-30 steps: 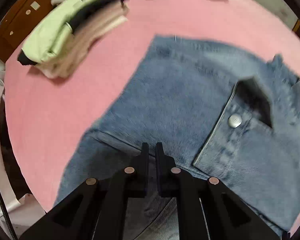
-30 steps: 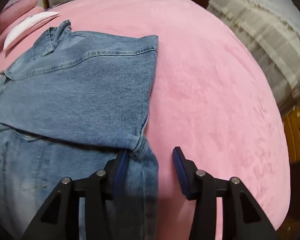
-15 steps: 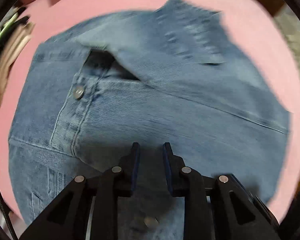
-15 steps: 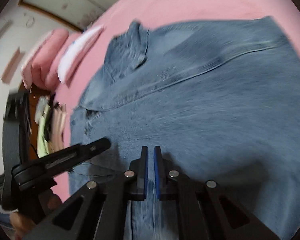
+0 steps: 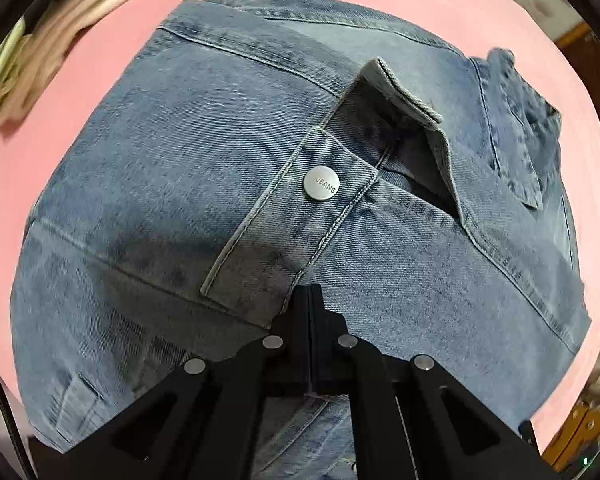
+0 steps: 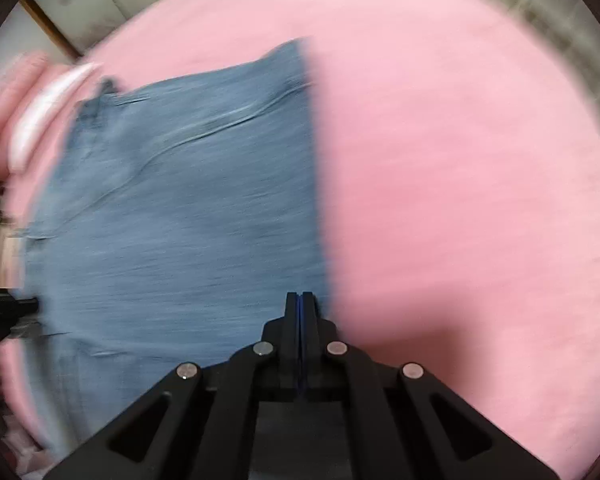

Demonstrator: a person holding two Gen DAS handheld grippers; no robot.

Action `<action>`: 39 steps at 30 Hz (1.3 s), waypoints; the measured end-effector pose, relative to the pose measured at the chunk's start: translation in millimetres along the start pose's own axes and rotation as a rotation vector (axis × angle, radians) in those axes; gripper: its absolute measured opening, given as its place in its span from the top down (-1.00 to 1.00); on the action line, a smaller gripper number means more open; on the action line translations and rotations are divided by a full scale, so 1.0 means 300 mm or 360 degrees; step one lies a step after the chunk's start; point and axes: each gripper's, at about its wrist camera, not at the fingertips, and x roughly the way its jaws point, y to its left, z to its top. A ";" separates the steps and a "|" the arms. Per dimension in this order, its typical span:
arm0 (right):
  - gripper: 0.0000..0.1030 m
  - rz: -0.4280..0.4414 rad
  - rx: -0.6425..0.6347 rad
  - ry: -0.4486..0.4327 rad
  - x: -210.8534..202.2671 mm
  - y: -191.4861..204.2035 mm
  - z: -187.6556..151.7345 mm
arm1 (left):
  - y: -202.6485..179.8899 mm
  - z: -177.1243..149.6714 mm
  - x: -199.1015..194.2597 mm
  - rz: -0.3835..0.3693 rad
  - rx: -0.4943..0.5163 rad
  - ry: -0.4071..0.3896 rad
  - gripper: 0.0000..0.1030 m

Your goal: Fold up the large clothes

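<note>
One denim jacket (image 5: 180,184) lies part-folded on the pink bed (image 6: 460,200), one cuff with a single button (image 5: 321,189) now across its middle. Both grippers, left (image 5: 309,294) and right (image 6: 300,300), have pressed their fingers together since a second ago; whether they pinch denim, I cannot tell. One clothes stack (image 5: 52,48) sits far left.

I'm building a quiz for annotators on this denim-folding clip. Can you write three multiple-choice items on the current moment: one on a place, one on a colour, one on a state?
1. Where does the stack of folded clothes show in the left wrist view?
A. upper left
B. lower right
C. centre

2. What colour is the bed cover under the denim jacket?
A. white
B. pink
C. green

3. How do the jaws of the left tool stand?
A. wide open
B. half open
C. shut

Key: 1 A, it sits at the upper left edge; 2 B, pink surrounds the denim in both views; 3 C, no gap shows between its fingers.
</note>
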 end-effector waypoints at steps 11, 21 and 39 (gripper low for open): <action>1.00 0.0726 -0.0194 -0.0120 0.038 0.341 0.116 | -0.355 -0.153 -0.080 -0.0384 0.0442 -0.0133 0.92; 1.00 0.0710 0.0016 -0.0138 0.245 0.396 0.284 | -0.437 0.036 0.051 -0.0312 0.0207 -0.0301 0.93; 1.00 0.0080 0.0212 -0.0309 0.228 0.044 0.371 | -0.265 0.165 0.163 -0.0287 0.0062 -0.0378 0.98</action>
